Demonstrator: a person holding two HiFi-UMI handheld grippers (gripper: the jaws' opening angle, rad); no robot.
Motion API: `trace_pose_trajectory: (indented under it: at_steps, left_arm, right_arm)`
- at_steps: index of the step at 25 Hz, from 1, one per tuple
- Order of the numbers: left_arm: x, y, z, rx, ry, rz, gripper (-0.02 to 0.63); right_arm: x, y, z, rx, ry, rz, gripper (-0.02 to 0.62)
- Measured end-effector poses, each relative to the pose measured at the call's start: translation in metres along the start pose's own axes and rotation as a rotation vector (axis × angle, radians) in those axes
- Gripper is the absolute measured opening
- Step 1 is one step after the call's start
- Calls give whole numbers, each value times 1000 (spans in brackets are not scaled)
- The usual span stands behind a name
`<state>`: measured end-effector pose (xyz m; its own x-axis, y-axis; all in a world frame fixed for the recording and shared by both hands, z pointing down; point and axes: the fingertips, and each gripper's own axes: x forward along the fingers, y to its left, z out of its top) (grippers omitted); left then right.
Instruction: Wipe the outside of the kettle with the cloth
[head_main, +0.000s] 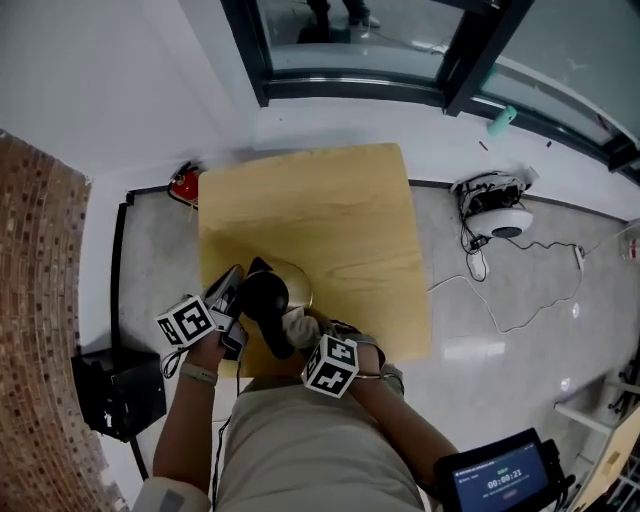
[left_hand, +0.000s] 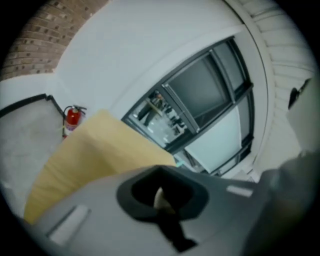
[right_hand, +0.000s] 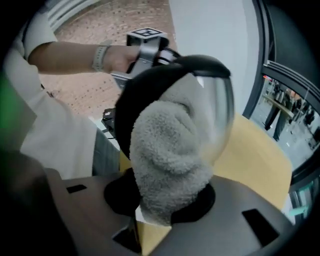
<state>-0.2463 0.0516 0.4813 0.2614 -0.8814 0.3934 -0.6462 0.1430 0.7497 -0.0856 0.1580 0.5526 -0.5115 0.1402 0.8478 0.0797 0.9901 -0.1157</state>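
Evidently mid-wipe: kettle (head_main: 288, 285) stood at table's (head_main: 340, 210) near edge; right gripper (right_hand: 165, 212), clamped on cloth (right_hand: 170, 160), held it against kettle's side; left gripper (left_hand: 161, 202), jaws together, nothing seen betw. them, by kettle's top. Next: sweep cloth round remaining wall, steady pressure.

The kettle (head_main: 290, 282), flanked by the left gripper (head_main: 232, 290) and right gripper (head_main: 300, 327), blocks the tabletop's (head_main: 350, 210) near left edge; the far half and right side lie open, a fire extinguisher (head_main: 184, 185) beyond the far left corner.
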Motion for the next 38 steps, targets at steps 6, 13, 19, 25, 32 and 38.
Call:
trace_pose_trajectory:
  at_steps: [6,13,19,25,32,38]
  left_arm:
    - [58,-32,-6,308,248,-118,-14]
    - [30,-119,14,523,197,-226,-14]
    - [22,-148,-62,1067,331,-141,-3]
    - [15,-153,-62,1078,290,-112,-6]
    - [13,-148,-59,1063,288,-112,-6]
    - [28,-145,-61,1083,288,-84,-6]
  right_arm:
    - [24,51,45,-61,-39,141,135]
    - [-36,11,1,155,-134,24,135]
    - [-66,-75,-7,258,-204,-240,135]
    - [9,-65,-80,75,203,-133,135]
    - [-4,-100,-46,-80,160,-297,135]
    - [-28,-140,-17,-299,127,-455,135]
